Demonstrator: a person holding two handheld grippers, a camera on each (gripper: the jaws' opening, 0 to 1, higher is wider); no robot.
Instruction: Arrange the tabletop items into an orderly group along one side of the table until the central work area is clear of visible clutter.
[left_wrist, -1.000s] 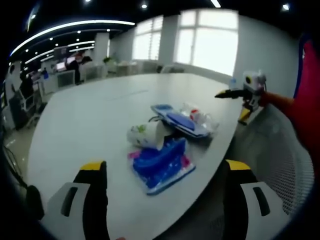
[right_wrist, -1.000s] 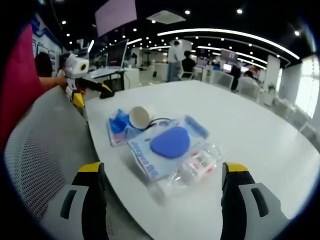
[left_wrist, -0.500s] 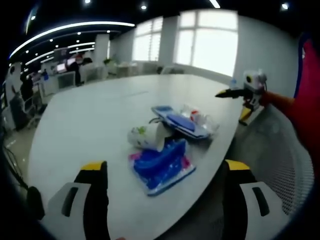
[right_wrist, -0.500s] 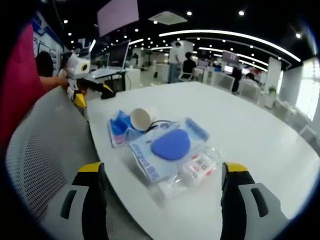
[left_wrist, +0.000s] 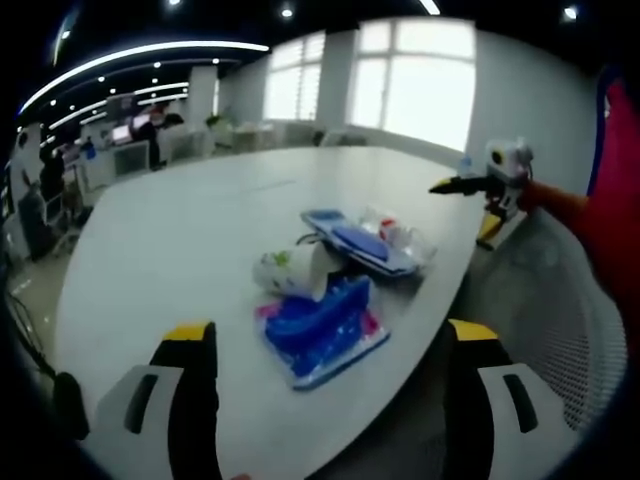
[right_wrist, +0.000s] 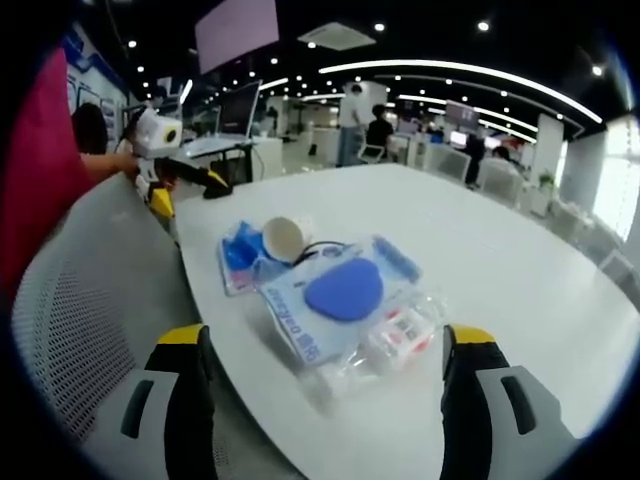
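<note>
left gripper jaws apart, empty | right gripper same | blue packets, cup, maybe bottle clustered near table edge

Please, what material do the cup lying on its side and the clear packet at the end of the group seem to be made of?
The cup looks like matte paper: white, thin rim, printed outside. The clear packet looks like glossy plastic film: see-through, wrinkled, with highlights. Both are guesses from appearance.

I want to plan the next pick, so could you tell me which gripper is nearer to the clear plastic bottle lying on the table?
Right. The clear plastic bottle lies just ahead of the right gripper; the left gripper sits beyond the pile's far end.
</note>
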